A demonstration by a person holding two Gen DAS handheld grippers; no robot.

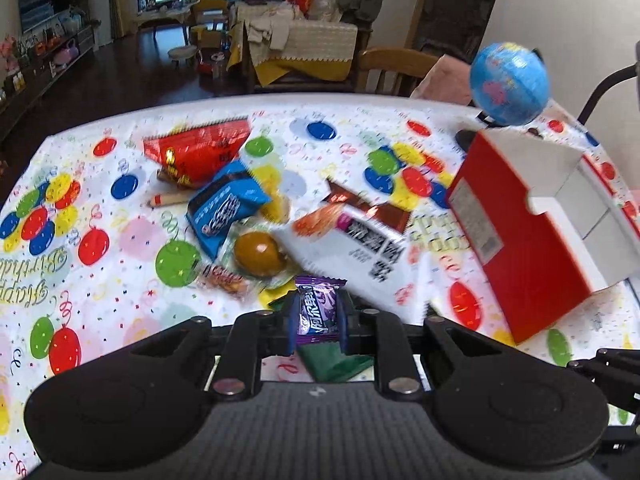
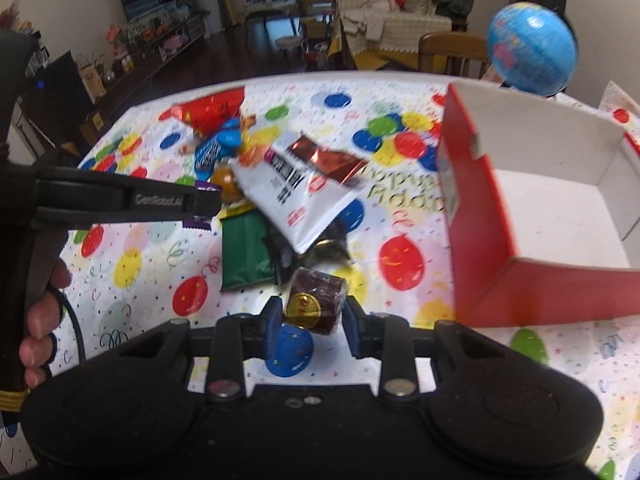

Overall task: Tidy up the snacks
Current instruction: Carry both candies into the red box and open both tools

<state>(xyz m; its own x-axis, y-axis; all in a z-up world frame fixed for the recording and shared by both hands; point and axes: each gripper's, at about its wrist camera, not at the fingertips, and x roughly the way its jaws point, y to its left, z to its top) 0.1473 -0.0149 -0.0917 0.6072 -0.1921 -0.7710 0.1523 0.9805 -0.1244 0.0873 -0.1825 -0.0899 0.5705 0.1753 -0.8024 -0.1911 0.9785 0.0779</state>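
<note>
My left gripper (image 1: pixel 318 316) is shut on a purple candy packet (image 1: pixel 319 312), held above the table; it also shows in the right wrist view (image 2: pixel 208 204) at the left. My right gripper (image 2: pixel 314 318) is shut on a dark brown wrapped round snack (image 2: pixel 316 304) with a gold label. A pile of snacks lies mid-table: a red bag (image 1: pixel 200 148), a blue packet (image 1: pixel 224 208), a brown round sweet (image 1: pixel 258 252), a white and brown bag (image 1: pixel 360 236) and a green packet (image 2: pixel 244 252). An open red box (image 2: pixel 560 208), white inside, stands at the right and looks empty.
The table carries a balloon-print birthday cloth (image 1: pixel 100 280). A blue globe (image 1: pixel 508 82) stands behind the box. A wooden chair (image 1: pixel 396 68) is at the table's far edge. A small wooden stick-like piece (image 1: pixel 168 200) lies left of the pile.
</note>
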